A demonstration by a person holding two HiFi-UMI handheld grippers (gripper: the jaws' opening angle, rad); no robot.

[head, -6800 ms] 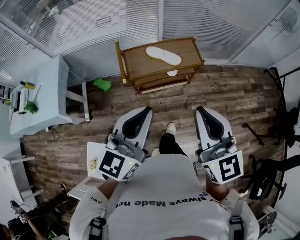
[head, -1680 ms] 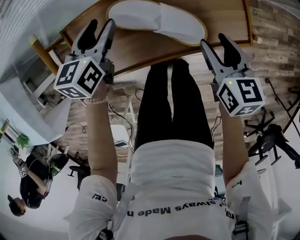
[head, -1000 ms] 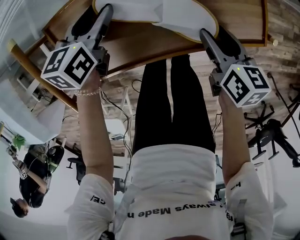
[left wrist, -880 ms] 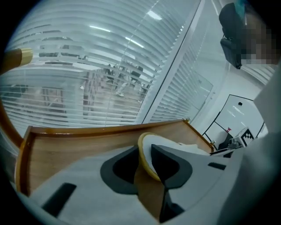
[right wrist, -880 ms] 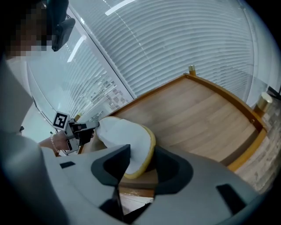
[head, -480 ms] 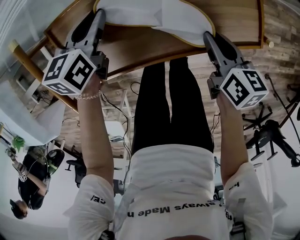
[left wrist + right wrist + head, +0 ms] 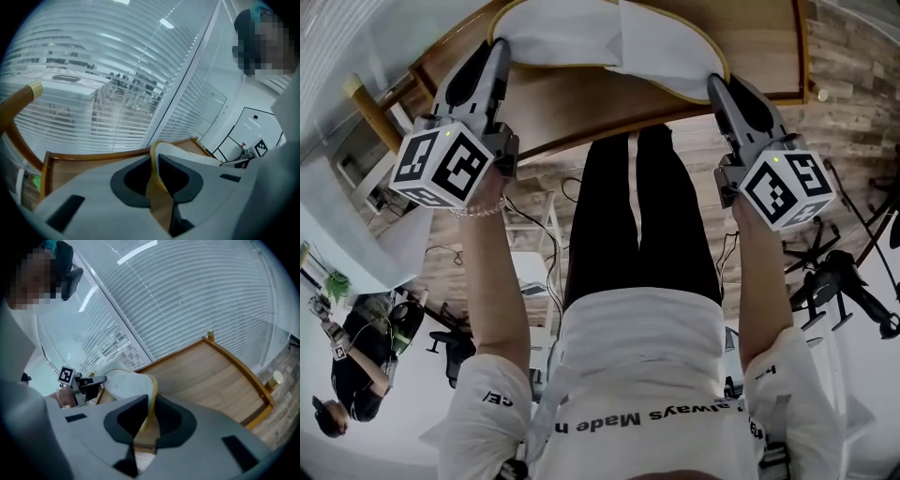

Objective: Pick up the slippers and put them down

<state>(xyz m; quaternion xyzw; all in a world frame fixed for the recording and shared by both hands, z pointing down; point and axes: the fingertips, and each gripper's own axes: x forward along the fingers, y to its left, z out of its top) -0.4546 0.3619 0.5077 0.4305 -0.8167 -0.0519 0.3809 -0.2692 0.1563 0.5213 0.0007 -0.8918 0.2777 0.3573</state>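
- A flat white cloth slipper with a yellow rim (image 7: 581,37) lies across the wooden tabletop with a raised rail (image 7: 591,98), at 12 o'clock in the head view.
- My left tool (image 7: 492,52), at 11 o'clock, has just been closing. It is narrow now and pinches the yellow rim at one end.
- My right tool (image 7: 722,86), at 1 o'clock, has just been closing too. It nips the rim at the other end.
- I judge the slipper light, thin and floppy. Held by one end it would droop and fold, so it is best gripped at both ends.
- The bound rim is the firmest part to grip. The cloth looks unlikely to slip and nothing about it seems fragile.
- Count: two tools and one tabletop. I see one white slipper outline, and I cannot tell whether a second lies stacked beneath it.
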